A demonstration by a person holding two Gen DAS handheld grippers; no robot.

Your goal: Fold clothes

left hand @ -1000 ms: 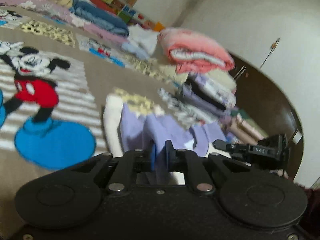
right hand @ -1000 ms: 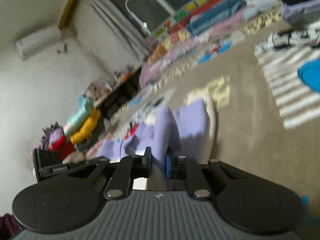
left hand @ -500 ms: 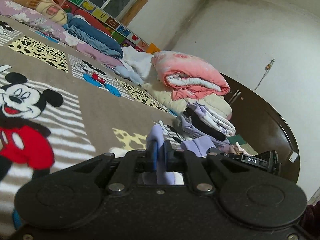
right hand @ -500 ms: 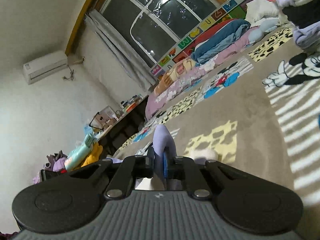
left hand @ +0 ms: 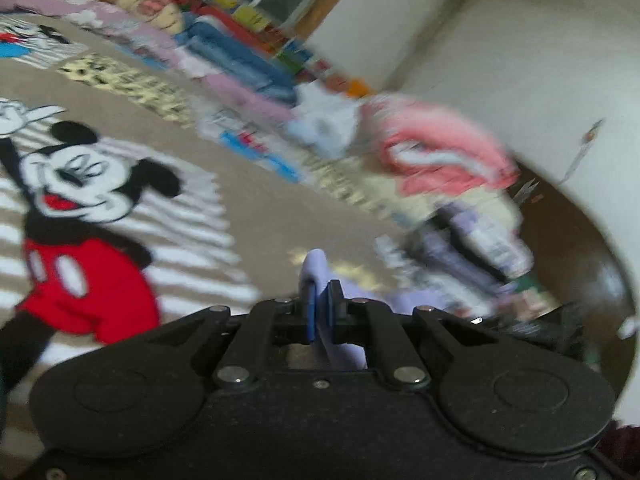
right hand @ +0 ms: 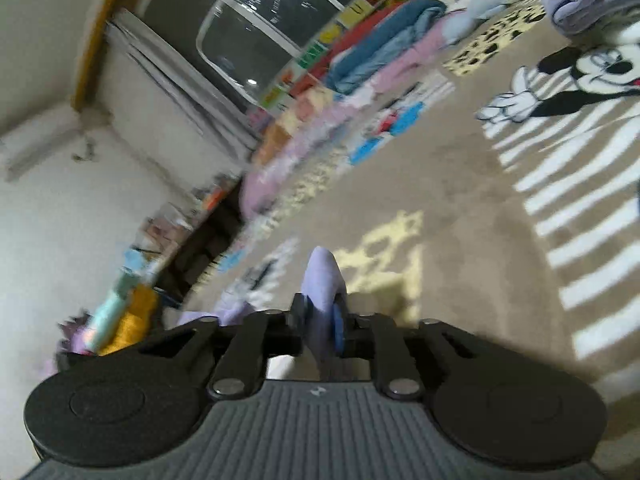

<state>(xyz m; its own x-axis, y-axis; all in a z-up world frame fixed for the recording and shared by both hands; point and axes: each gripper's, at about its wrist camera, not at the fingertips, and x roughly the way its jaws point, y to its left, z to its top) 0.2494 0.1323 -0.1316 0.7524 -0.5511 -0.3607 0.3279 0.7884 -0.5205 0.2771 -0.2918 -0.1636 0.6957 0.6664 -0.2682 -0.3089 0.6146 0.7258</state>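
A lavender garment [left hand: 314, 268] sticks up between the blue pads of my left gripper [left hand: 320, 304], which is shut on a fold of it; more of the cloth trails to the right [left hand: 408, 300]. In the right wrist view the same lavender garment [right hand: 320, 276] bulges out of my right gripper [right hand: 320, 316], shut on another fold of it. Most of the garment hangs below both grippers, hidden by their bodies. Both views are motion-blurred.
A tan cartoon-mouse blanket [left hand: 260, 216] covers the bed. Folded clothes [left hand: 472, 240] and a pink quilt [left hand: 436, 160] are stacked at the right, rolled bedding [left hand: 240, 64] along the window wall. A dark wooden headboard [left hand: 576, 240] curves at far right. Shelves with clutter [right hand: 132, 292] stand left.
Both grippers stay shut on the lavender garment. Both views have swung lower, toward the blanket, and blurred again after the lift half a second ago.
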